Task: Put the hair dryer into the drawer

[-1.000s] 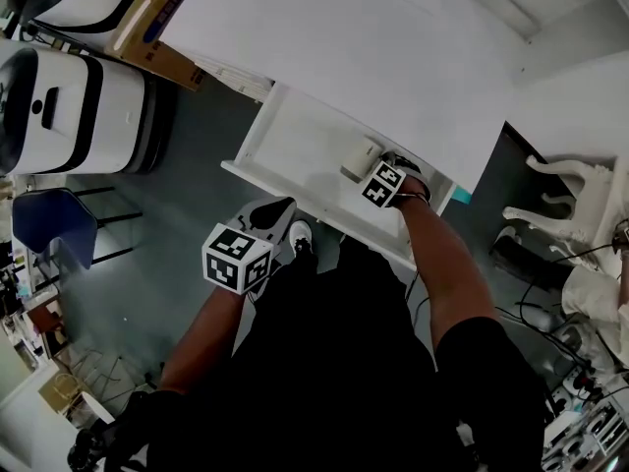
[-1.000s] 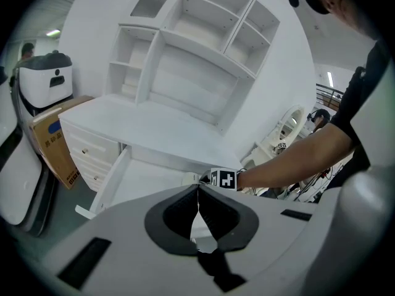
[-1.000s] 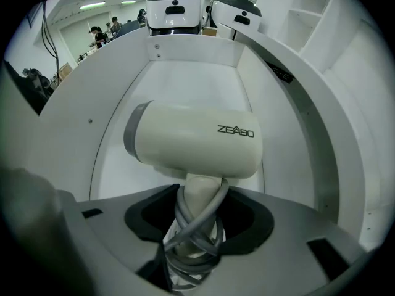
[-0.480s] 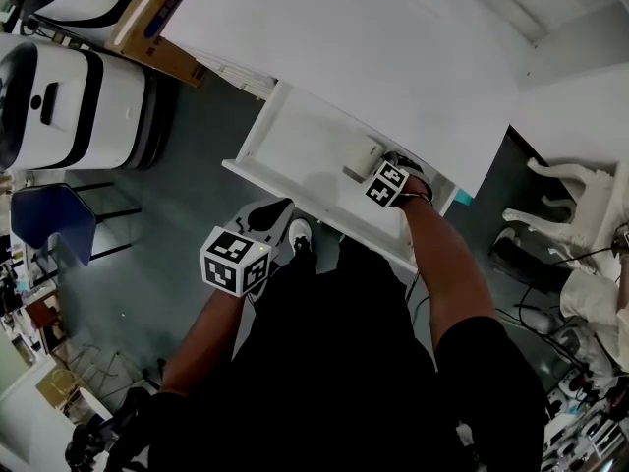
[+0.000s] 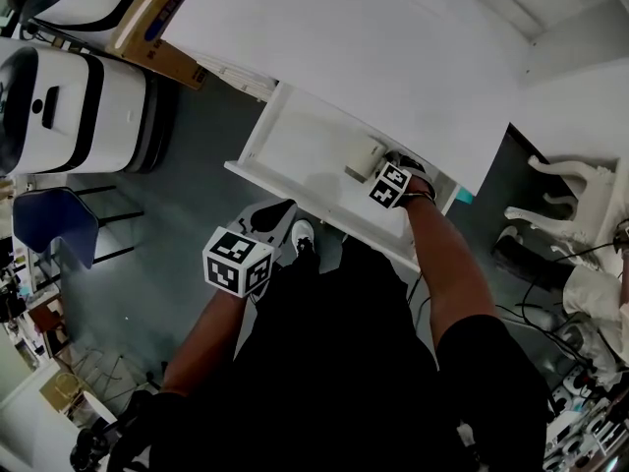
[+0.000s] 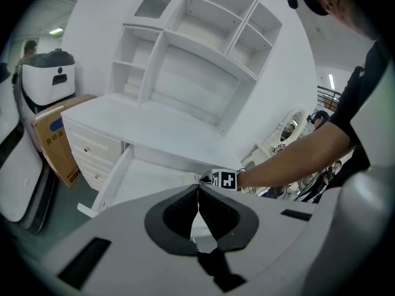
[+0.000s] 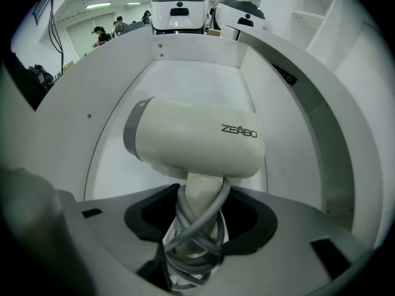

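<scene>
Change: the right gripper [image 5: 385, 177] has edged slightly deeper over the open drawer [image 5: 300, 146]; the left gripper [image 5: 275, 214] barely shifted.
Hair dryer: the cream ZEABO hair dryer [image 7: 194, 137] sits low inside the drawer, near its right end.
Grip: the right jaws clamp the handle over the wound grey cord [image 7: 185, 217], probably so both go in together.
Arms: right forearm reaches down into the drawer; the left gripper, pinched closed on nothing, waits outside the drawer front.

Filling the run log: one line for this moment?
right gripper: shut on hair dryer | hair dryer: in open drawer | left gripper: shut, empty
</scene>
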